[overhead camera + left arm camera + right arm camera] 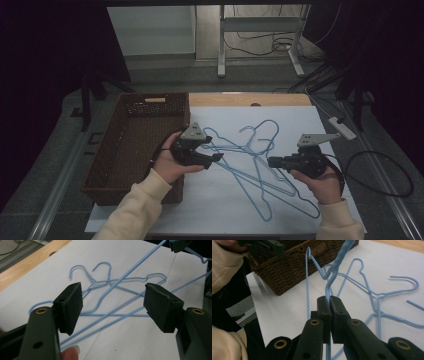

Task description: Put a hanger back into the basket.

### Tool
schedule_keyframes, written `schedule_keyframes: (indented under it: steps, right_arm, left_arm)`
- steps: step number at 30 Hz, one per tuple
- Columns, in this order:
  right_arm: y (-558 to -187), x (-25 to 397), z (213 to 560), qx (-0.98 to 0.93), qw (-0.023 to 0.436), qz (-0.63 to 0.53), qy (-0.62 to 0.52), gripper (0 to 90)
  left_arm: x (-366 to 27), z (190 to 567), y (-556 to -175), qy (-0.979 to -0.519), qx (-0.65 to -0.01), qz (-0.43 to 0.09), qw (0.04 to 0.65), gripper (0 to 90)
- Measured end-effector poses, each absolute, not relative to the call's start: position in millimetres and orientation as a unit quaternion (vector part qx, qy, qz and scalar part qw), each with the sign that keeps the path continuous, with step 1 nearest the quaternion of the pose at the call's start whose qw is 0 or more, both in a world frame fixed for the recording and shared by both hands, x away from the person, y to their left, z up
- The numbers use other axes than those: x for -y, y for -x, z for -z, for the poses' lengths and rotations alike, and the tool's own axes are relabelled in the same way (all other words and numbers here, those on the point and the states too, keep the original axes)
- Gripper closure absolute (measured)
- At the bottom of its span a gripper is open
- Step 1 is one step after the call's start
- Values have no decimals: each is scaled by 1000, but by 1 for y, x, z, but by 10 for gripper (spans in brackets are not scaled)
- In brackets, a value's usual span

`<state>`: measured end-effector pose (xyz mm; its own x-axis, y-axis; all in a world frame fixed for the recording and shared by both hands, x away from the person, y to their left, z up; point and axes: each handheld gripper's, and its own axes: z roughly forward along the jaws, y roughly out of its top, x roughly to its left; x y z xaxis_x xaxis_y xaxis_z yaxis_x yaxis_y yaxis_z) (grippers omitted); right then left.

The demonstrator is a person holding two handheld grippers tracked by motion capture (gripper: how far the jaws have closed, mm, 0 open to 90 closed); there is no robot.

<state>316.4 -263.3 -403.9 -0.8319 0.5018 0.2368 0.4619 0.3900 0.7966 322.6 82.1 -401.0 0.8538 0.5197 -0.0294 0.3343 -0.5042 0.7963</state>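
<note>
Several blue wire hangers [256,155] lie tangled on the white sheet [220,200] in the middle of the table. My right gripper [270,161] [329,300] is shut on the wire of one hanger [337,262], which rises tilted out of the pile. That raised wire [130,271] crosses in front of my left gripper [218,157] [112,290]. The left gripper is open at the pile's left edge, with hanger wires seen between its pads [72,305] but not touched. The right gripper [178,245] is also seen from the left gripper's camera.
A brown wicker basket [150,105] [287,272] stands at the left, touching the sheet's edge. A white power strip [342,127] and a black cable [380,175] lie at the right. The wooden table edge [250,99] runs along the back.
</note>
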Motion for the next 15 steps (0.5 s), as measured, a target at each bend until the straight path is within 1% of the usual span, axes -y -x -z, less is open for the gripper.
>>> schedule_keyframes:
  steps: [2,4,5,6,10,12,15]
  right_arm:
    - [-315,264,403,-835,17,-473,-281,878]
    - [-315,265,401,-837,14,-474,-273,878]
    - [-314,265,400,-838,11,-476,-265,878]
    - [-314,265,400,-838,11,-476,-265,878]
    - [-312,266,398,-841,2,-481,-247,878]
    - [-311,266,398,-843,-2,-484,-237,878]
    - [-311,265,398,-844,-9,-487,-224,877]
  left_arm:
    - [-73,402,-327,-869,-233,-95,426,336]
    - [-67,402,-329,-875,-221,-95,420,348]
    - [-59,402,-330,-882,-204,-91,414,357]
    - [-59,402,-330,-882,-204,-91,414,366]
    - [-47,403,-330,-898,-172,-81,396,398]
    - [-43,404,-329,-905,-163,-78,386,447]
    - [-41,405,-328,-914,-152,-76,368,594]
